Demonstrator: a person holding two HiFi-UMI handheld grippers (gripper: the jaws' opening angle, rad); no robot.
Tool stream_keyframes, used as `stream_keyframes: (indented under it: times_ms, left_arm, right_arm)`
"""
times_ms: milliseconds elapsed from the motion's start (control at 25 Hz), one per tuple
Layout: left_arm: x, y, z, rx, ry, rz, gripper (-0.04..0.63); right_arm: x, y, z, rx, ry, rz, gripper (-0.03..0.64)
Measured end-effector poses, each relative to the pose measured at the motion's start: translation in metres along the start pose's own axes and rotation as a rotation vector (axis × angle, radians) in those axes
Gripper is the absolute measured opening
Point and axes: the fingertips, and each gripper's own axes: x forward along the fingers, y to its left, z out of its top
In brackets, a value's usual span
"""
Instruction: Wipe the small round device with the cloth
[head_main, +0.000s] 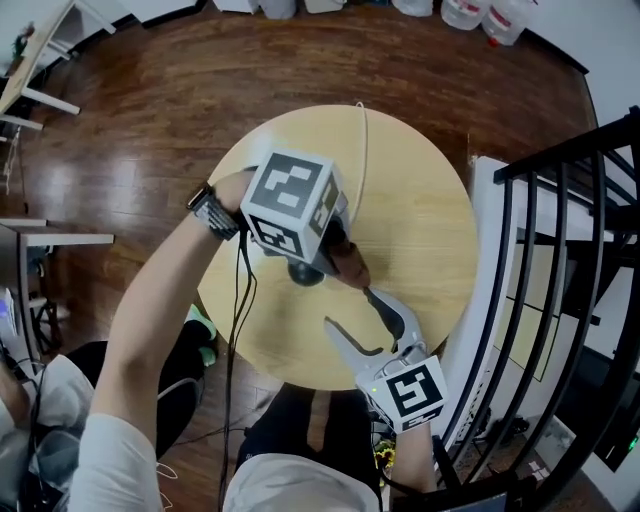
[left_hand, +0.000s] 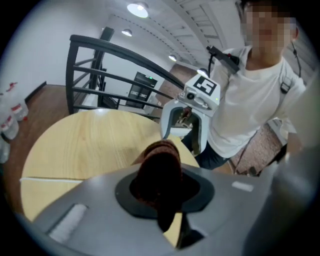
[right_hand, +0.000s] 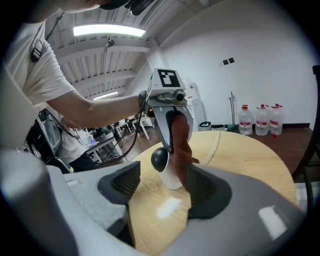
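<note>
The small round device (head_main: 303, 270), a white body with a black dome (right_hand: 161, 159), stands upright on the round wooden table (head_main: 420, 220). My left gripper (head_main: 338, 252) is shut on a brown cloth (head_main: 352, 262), which hangs down against the device's right side (right_hand: 181, 142). In the left gripper view the cloth (left_hand: 161, 165) fills the jaws and hides the device. My right gripper (head_main: 348, 308) hovers near the table's front edge, open, pointing at the device; nothing is between its fingertips and it stays apart from the device.
A black metal railing (head_main: 560, 250) stands close on the right of the table. Water bottles (right_hand: 260, 120) line the far wall. A thin white cord (head_main: 362, 150) lies across the tabletop. A desk edge (head_main: 60, 238) shows at the left, over dark wooden floor.
</note>
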Motion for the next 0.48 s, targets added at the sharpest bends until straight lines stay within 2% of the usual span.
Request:
stream_keyframes:
  times_ms: [80,120,280,400,480]
  left_arm:
    - [0.000,0.002,0.001,0.013,0.005,0.152,0.066]
    - [0.001,0.006,0.002,0.020,-0.001,0.260,0.067]
    - [-0.002,0.030,0.010,0.031,-0.069,0.788,0.067]
    - [-0.014,0.030,0.013,0.007,-0.065,1.212,0.067]
    - [-0.014,0.015,0.010,-0.025,-0.043,1.414,0.067]
  right_arm:
    - [-0.011,-0.003,0.009,-0.009,-0.047,0.017,0.284]
    - [-0.018,-0.005,0.014,-0.007,-0.078,0.031,0.285]
    - [-0.044,-0.024,0.030,-0.005,-0.163,0.050,0.284]
    - [-0.056,-0.042,0.035,-0.008,-0.185,0.016,0.284]
    - [-0.060,-0.046,0.034,-0.010,-0.181,-0.001,0.285]
